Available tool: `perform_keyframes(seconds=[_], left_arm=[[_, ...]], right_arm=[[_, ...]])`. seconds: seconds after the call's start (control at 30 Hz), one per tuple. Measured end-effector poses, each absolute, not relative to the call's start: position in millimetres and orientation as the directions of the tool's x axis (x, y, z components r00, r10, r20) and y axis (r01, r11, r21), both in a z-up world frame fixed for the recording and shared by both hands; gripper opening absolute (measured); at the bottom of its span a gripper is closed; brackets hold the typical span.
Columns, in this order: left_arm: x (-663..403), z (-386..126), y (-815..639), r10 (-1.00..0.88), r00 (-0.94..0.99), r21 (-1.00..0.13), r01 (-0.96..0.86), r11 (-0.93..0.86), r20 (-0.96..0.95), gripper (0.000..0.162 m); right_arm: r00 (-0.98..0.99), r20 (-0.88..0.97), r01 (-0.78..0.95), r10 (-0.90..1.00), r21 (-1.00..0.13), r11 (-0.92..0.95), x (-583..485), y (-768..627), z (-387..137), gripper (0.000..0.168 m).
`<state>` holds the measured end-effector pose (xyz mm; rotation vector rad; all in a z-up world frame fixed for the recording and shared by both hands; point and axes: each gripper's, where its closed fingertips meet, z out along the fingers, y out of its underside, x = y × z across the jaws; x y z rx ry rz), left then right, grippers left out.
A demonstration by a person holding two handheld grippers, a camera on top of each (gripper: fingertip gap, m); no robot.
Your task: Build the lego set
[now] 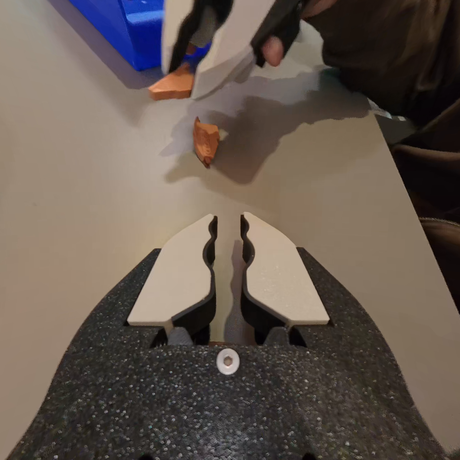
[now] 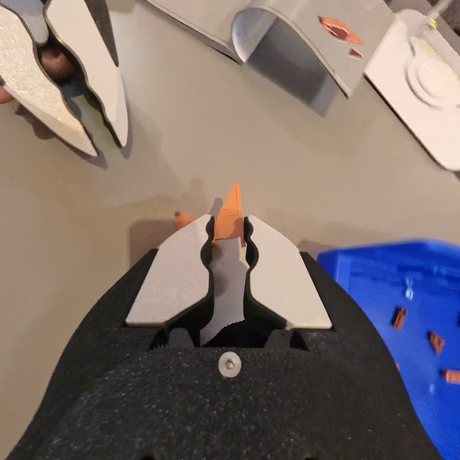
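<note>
Left gripper [image 1: 228,219]: jaws a narrow gap apart, nothing between them, poised over bare beige table [image 1: 74,199].

Right gripper [image 2: 229,220]: jaws close together around an orange wedge-shaped Lego plate [image 2: 230,219]; whether the pads actually clamp it cannot be told. In the left wrist view the plate lies flat on the table at the gripper's tips, just beside the blue bin [image 1: 119,32].

Second orange Lego piece [image 1: 205,142]: on the table between the two grippers, tilted on edge, apart from both.

Blue bin [image 2: 398,311]: right of the right gripper; several small reddish-brown bricks [image 2: 399,318] inside.

Grey arched stand [image 2: 286,42]: far side of the table, motion-blurred.
</note>
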<state>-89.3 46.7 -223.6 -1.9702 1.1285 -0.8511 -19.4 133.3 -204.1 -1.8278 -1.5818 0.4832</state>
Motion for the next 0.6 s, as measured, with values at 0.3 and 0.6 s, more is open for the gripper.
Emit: perform_keyframes(seconds=[0.3,0.6], left_arm=[[-43,-230,87,-0.858,0.513,-0.815,-0.491,-0.308,0.016,0.033],[-16,-250,99,-0.854,0.520,-0.721,-0.592,-0.360,0.000,0.040]], right_arm=[[0.411,0.050,0.690,0.910,-0.669,-0.275,53,112,-241,0.017],[0.389,0.024,0.694,0.921,-0.665,-0.276,68,104,-239,0.032]])
